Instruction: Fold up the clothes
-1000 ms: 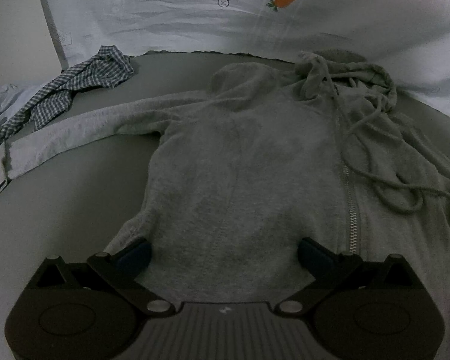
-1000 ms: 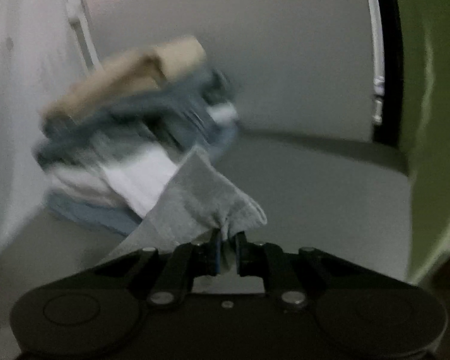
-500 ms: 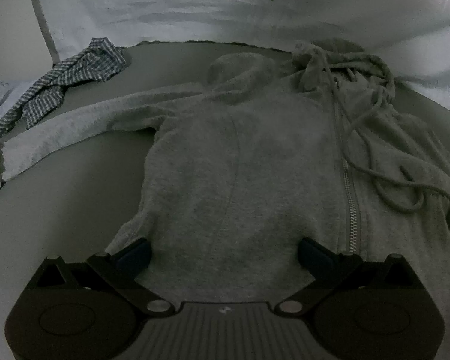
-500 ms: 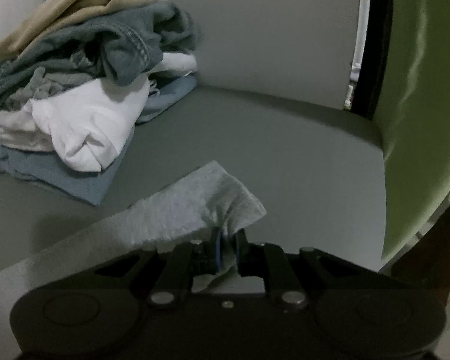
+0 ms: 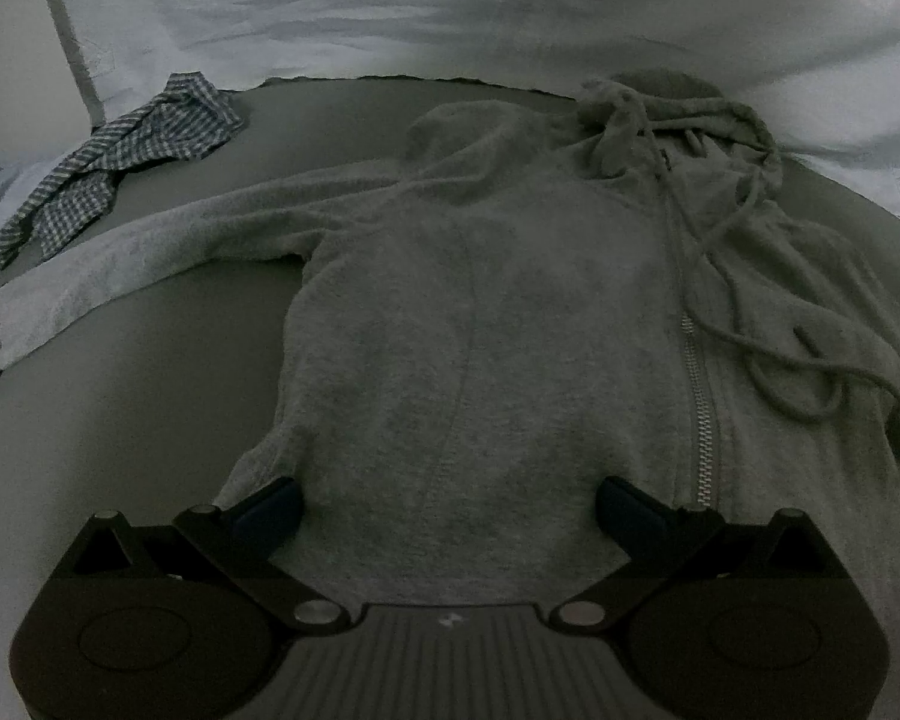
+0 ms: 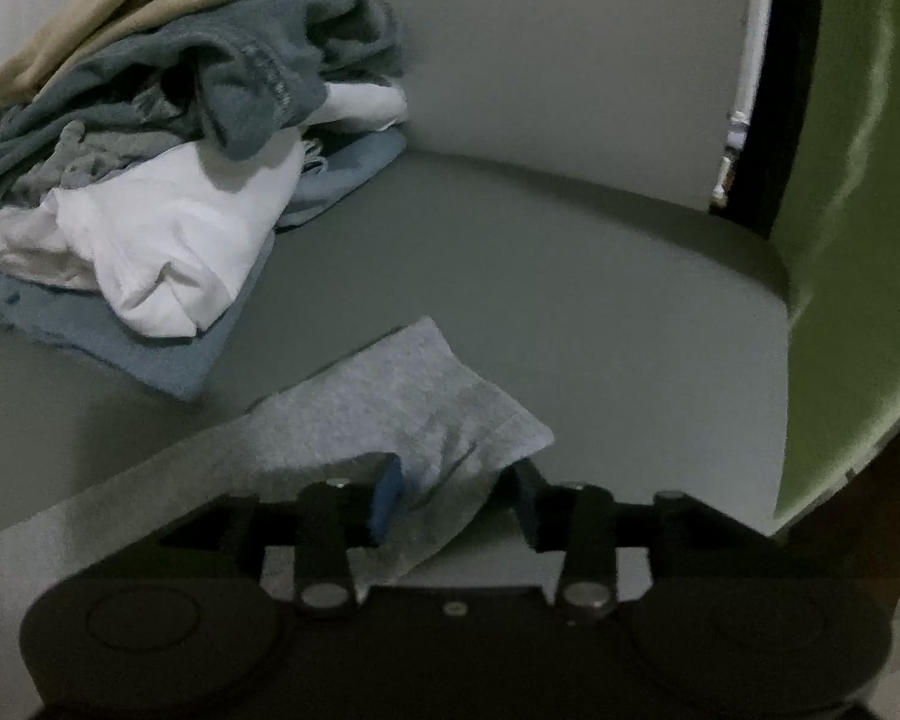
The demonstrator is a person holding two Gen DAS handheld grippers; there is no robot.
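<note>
Now that the right gripper [image 6: 456, 495] has just been opening its jaws, the cuff end of the soft grey fleece sleeve [image 6: 402, 402] it was pinching a second ago sits loose between the pads instead of being clamped, lying flat on the grey padded surface [image 6: 570, 276]. So that sleeve looks laid out to the side, near the messy pile of folded clothes, tan on top, dark denim, white and pale blue underneath [image 6: 168, 144], but not touching it. The left gripper [image 5: 447, 495] hasn't really done anything: jaws spread wide, holding nothing, hovering over the hem of the grey zip-up hoodie [image 5: 480, 312], which is spread front-up with its zipper [image 5: 699, 396] closed and the drawstrings [image 5: 768, 324] tangled across the chest. Its other sleeve stretches out toward the crumpled blue-and-white checked shirt [image 5: 126, 162]. My guess is the spreading-out part is pretty much done and actual folding comes next, probably sleeves in first.
</note>
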